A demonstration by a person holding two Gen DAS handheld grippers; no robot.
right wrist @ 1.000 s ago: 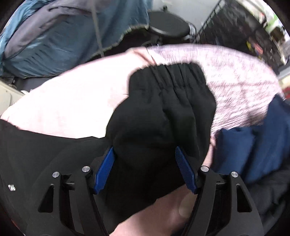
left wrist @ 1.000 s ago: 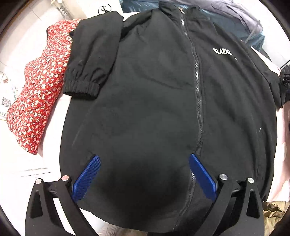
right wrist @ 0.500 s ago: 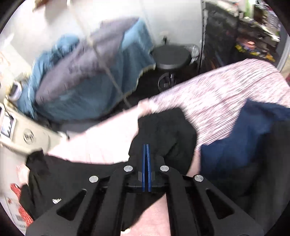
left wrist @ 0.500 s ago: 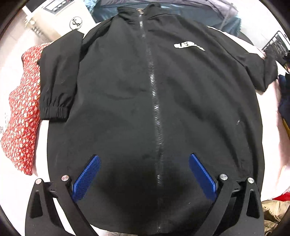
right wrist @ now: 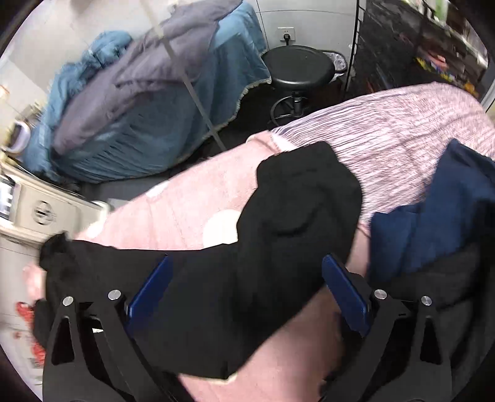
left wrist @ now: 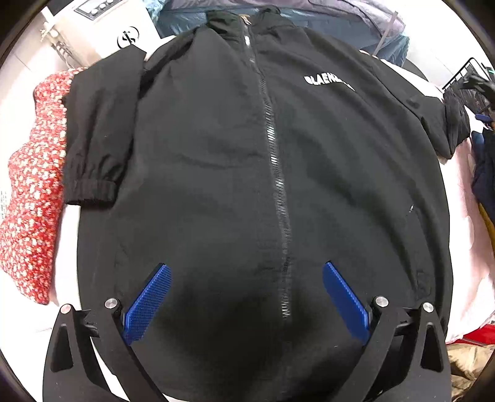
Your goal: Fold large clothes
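Observation:
A large black zip-up jacket with white chest lettering lies face up and spread out on a pink bed cover. Its left sleeve lies beside the body. Its right sleeve lies rumpled on the cover in the right wrist view. My left gripper is open above the jacket's hem, holding nothing. My right gripper is open over the right sleeve, with the sleeve cloth lying between its fingers.
A red floral garment lies left of the jacket. A navy garment lies right of the sleeve. A pink striped cloth covers the far right. A black stool, a blue-draped bed and a white appliance stand beyond.
My right gripper closed on the sleeve half a second ago and has now opened, letting the sleeve drop on the cover. My left gripper stays open and has shifted slightly over the hem.

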